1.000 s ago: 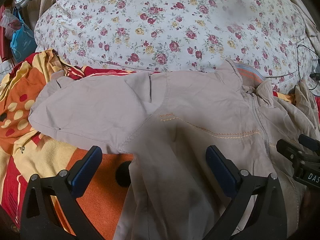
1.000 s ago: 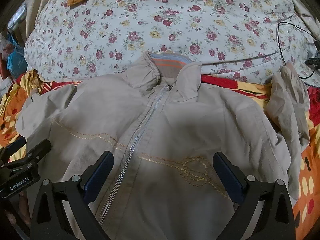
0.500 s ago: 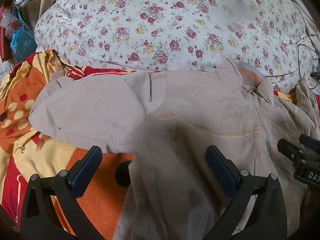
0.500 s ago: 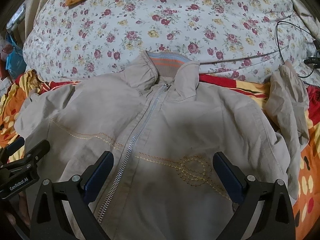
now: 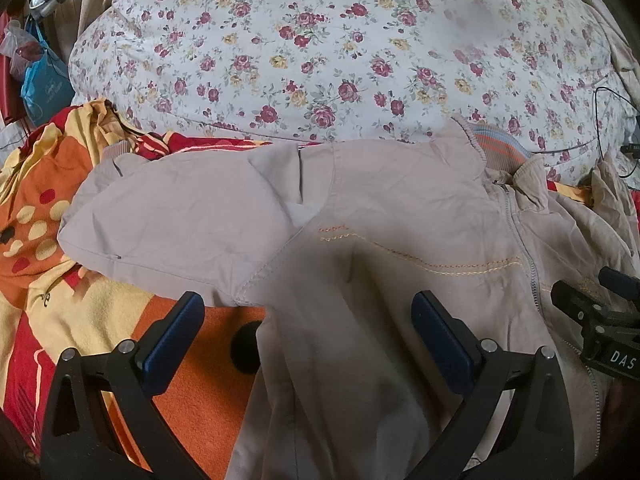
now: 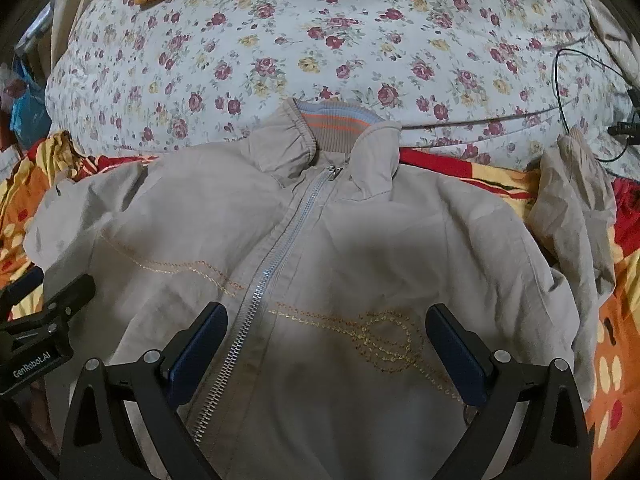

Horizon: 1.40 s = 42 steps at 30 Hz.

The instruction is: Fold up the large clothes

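Observation:
A beige zip-up jacket (image 6: 360,248) lies front up on the bed, zipper closed, striped collar (image 6: 336,120) toward the pillow. Its left sleeve (image 5: 180,224) spreads flat out to the side; the other sleeve (image 6: 576,208) lies bunched at the right. My left gripper (image 5: 308,332) hovers open over the jacket's left flank by the armpit seam. My right gripper (image 6: 326,344) hovers open above the chest embroidery and zipper. Neither holds any cloth. Each gripper shows at the edge of the other's view.
A large floral pillow (image 5: 340,60) fills the far side. An orange, red and yellow blanket (image 5: 52,184) covers the bed under the jacket. A black cable (image 6: 576,92) trails at the far right. Bags (image 5: 40,80) sit off the bed at left.
Both views have drifted slightly, the jacket shifting a little in frame. Both grippers stay open and the jacket lies as before.

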### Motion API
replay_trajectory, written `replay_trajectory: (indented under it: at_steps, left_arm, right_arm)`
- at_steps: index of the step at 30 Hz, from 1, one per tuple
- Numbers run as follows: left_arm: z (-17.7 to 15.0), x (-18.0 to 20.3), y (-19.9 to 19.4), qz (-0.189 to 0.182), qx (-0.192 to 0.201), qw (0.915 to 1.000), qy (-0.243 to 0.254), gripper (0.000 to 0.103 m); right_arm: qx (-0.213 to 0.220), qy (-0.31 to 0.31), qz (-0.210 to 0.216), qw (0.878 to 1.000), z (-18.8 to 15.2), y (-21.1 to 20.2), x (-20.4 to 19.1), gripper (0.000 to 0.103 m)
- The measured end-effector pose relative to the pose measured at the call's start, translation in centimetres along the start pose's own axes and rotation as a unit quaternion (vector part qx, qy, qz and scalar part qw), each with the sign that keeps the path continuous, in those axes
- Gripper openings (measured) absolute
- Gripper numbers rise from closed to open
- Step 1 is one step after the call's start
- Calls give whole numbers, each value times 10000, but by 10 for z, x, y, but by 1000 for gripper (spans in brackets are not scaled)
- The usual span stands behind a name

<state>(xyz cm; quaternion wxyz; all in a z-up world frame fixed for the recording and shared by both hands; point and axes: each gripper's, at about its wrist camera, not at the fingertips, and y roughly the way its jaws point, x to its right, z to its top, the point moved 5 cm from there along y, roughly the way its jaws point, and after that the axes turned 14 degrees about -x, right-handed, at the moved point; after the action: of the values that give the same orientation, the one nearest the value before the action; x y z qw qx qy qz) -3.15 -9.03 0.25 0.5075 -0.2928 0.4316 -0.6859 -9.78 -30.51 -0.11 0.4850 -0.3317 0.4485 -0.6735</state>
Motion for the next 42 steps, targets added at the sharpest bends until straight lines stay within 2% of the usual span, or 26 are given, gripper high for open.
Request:
replay_trajectory:
  at_steps: [13,18,22,28,33,38,39,41,42]
  left_arm:
    - [1,-4,-3,-81,13,9999,-77,103]
    - [2,-16,-8,-273,-138,9993,-197,103]
    - [16,-53,-18,-189,-111,9982,-562,103]
    - [49,-150,-22,377,22,9891,-1425,103]
    - [77,-236,8,1180,-129,9738,-1940,103]
    - [88,-287,49,1297,-407,9626,-2343,103]
    - [90,-293,58,1276,-426,9610,-2417,101]
    - [93,-296,71,1227,-496,9615,-2408,91]
    - [95,-293,79,1148,-586,9643,-2313,73]
  right_arm:
    - [30,52,36,10000,0,0,0,100]
    - [42,4,53,10000,0,0,-1,100]
    - [74,-26,87,9999,0,-3,-3,100]
    - [43,-8,213,9998,0,-5,-3,100]
    - [19,29,242,9997,-2,-2,-3,100]
    - [-167,49,258,9995,-4,10,-3,100]
    - [-179,41,260,9995,-4,11,-3,100]
    - [-202,14,249,9995,-5,13,-4,100]
    - [-214,8,245,9995,-5,14,-5,100]
